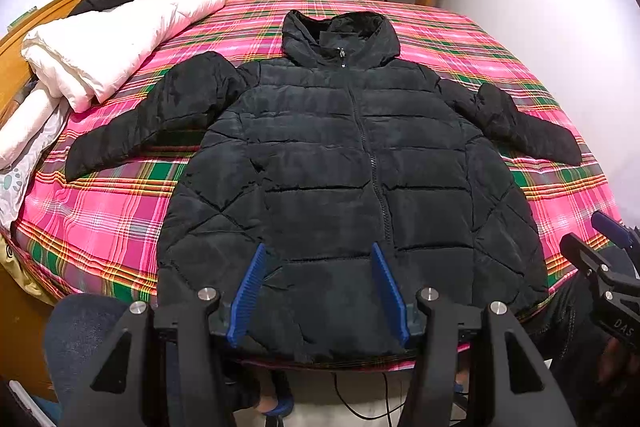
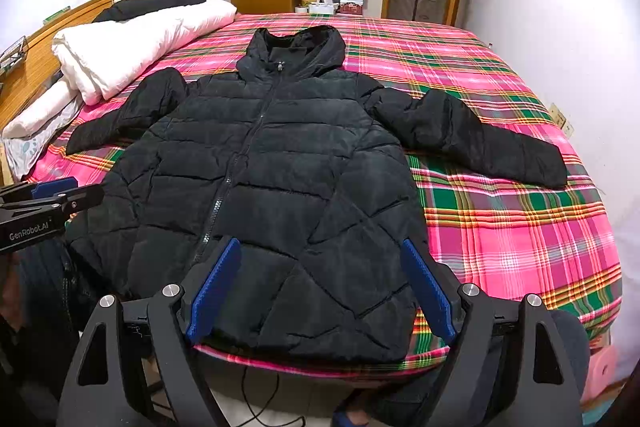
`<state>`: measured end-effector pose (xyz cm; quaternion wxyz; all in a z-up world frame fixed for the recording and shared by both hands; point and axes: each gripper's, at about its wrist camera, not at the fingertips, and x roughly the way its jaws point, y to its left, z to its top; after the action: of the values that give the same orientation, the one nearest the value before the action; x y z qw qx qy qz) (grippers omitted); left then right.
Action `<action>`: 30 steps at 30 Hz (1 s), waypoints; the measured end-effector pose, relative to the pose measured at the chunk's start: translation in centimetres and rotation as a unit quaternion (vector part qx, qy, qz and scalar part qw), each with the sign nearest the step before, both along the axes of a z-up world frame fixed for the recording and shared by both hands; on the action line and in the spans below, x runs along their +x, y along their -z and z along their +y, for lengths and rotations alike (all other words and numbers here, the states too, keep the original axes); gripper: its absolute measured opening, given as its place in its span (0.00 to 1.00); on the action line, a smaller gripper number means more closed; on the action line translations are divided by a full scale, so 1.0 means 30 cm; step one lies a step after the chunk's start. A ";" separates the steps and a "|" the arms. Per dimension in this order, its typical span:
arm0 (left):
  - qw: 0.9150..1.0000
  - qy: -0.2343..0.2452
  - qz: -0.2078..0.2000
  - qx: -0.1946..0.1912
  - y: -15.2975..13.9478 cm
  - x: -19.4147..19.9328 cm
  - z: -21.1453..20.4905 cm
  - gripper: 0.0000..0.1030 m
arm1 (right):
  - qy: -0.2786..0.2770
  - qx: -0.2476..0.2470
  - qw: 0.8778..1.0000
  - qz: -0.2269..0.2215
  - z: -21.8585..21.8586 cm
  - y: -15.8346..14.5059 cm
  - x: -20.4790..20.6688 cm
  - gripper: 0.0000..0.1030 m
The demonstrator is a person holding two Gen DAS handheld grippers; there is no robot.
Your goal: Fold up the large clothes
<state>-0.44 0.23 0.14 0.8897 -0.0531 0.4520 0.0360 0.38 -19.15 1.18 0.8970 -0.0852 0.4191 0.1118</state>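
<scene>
Left tongs [image 1: 318, 291]: wide, empty, hovering over the hem. Right tongs [image 2: 322, 287]: wide, empty, likewise.

Ahead of both: black hooded puffer jacket [image 1: 340, 163], zipped, flat on the plaid bedsheet [image 2: 520, 227], sleeves spread. I judge it light, puffy, slippery and springy; I'd pinch the cuffs or hem corners.

Hidden: jacket's back; hem partly behind my fingers.

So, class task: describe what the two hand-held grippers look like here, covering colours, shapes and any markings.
Each hand-held gripper, left and right, has a matte black angular frame with triangular cut-outs and round silver bolt heads. The fingers carry flat blue ribbed pads. Seen from the opposite camera, the left one reads "GenRobot.AI" in white, while the right one shows the letters "DAS".
</scene>
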 end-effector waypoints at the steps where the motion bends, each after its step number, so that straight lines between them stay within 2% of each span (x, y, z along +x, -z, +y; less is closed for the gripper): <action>1: 1.000 0.001 0.000 0.000 -0.001 0.001 0.000 0.55 | 0.000 0.000 1.000 0.000 0.000 0.000 0.000 0.80; 30: 1.000 0.001 0.000 0.003 0.001 -0.001 -0.007 0.55 | -0.001 0.000 1.000 0.003 0.011 0.004 0.003 0.80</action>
<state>-0.46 0.01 0.11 0.8899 -0.0502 0.4519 0.0361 0.47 -18.83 1.06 0.8956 -0.0852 0.4216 0.1134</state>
